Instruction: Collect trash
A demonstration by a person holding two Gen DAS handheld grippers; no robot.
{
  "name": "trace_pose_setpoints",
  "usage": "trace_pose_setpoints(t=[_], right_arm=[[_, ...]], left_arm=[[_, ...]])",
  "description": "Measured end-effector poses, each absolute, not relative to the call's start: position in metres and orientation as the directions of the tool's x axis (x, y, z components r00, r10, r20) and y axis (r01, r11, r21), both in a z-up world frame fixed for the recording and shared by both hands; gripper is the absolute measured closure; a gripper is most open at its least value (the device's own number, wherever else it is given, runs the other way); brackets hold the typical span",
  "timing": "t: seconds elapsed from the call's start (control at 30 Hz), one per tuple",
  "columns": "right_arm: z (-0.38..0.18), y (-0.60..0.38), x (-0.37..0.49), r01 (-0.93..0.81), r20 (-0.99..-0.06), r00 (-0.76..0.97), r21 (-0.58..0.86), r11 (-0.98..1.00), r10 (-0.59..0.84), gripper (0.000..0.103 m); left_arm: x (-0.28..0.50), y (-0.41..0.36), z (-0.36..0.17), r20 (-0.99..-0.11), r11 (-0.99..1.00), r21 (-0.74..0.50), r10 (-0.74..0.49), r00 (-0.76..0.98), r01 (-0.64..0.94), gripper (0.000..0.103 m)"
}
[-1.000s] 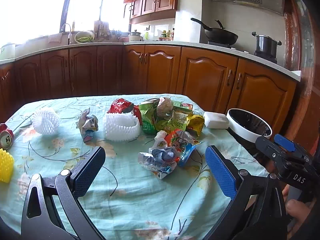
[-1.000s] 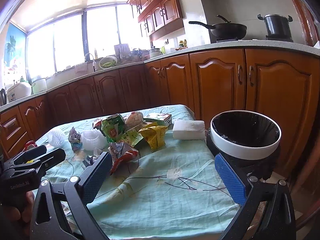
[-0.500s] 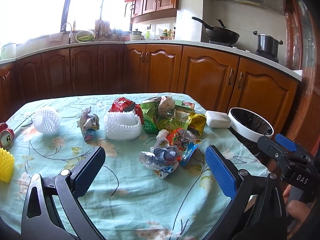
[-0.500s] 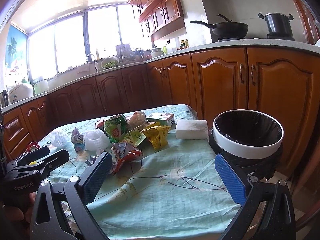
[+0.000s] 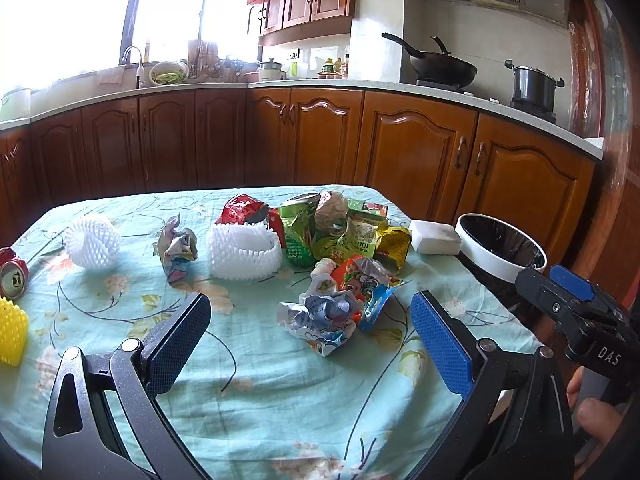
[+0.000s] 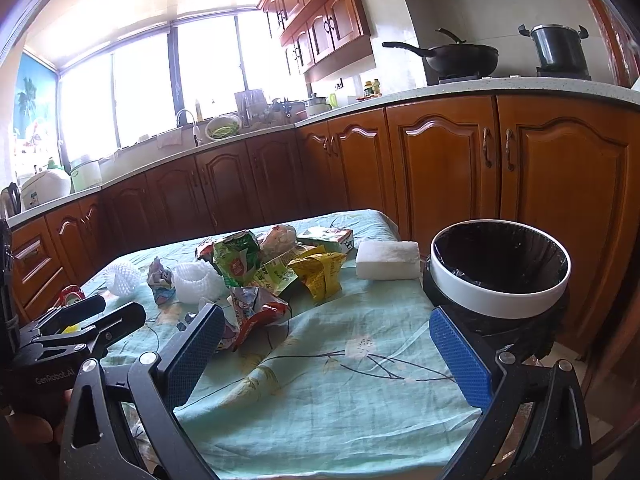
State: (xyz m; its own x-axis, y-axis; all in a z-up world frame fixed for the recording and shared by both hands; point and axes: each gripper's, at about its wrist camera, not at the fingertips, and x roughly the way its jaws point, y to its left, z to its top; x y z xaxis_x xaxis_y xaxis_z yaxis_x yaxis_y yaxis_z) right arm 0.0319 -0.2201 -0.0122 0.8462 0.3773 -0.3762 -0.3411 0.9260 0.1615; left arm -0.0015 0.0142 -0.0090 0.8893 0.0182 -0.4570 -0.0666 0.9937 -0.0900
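Crumpled snack wrappers (image 5: 340, 236) lie piled mid-table on a floral teal cloth. A crumpled blue-and-white wrapper (image 5: 324, 318) sits nearest, just beyond my left gripper (image 5: 310, 312), which is open and holds nothing. White foam fruit nets (image 5: 242, 250) and a crushed red can (image 5: 14, 272) lie to the left. A white-rimmed bin with a black liner (image 6: 500, 268) stands off the table's right edge. My right gripper (image 6: 324, 324) is open over the near cloth, empty, with the wrapper pile (image 6: 280, 268) beyond its left finger.
A white sponge-like block (image 6: 387, 265) lies by the bin. A yellow foam net (image 5: 12, 334) sits at the left edge. Wooden cabinets (image 5: 416, 152), a wok and a pot line the wall behind. Each view shows the other gripper held by a hand.
Both views shifted slightly, the scene sitting a little lower and closer. Nothing on the table has moved and both grippers stay open.
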Motion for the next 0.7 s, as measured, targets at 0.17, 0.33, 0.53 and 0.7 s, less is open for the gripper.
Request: trace_pose_setpoints(t=[0.17, 0.33, 0.53, 0.7], right_arm=[[-0.012, -0.2199, 0.0312, -0.343, -0.376, 0.844, 0.167, 0.924, 0.382, 0.0], [-0.0118, -0.2187, 0.0309, -0.344, -0.378, 0.843, 0.166, 0.924, 0.382, 0.0], [-0.0127, -0.217, 0.0325, -0.347, -0.382, 0.84, 0.169, 0.922, 0.386, 0.0], [-0.0179, -0.2153, 0.0401, -0.356, -0.401, 0.821, 0.198, 0.913, 0.407, 0.0]], left_arm=[[-0.0014, 0.0138, -0.0089, -0.457, 0.994, -0.089, 0.019, 0.889, -0.067, 0.001], [-0.0015, 0.0135, -0.0088, -0.457, 0.994, -0.089, 0.019, 0.889, -0.067, 0.001], [-0.0011, 0.0127, -0.0085, -0.461, 0.994, -0.091, 0.016, 0.887, -0.065, 0.001], [-0.0001, 0.0129, -0.0091, -0.465, 0.994, -0.093, 0.014, 0.885, -0.065, 0.001]])
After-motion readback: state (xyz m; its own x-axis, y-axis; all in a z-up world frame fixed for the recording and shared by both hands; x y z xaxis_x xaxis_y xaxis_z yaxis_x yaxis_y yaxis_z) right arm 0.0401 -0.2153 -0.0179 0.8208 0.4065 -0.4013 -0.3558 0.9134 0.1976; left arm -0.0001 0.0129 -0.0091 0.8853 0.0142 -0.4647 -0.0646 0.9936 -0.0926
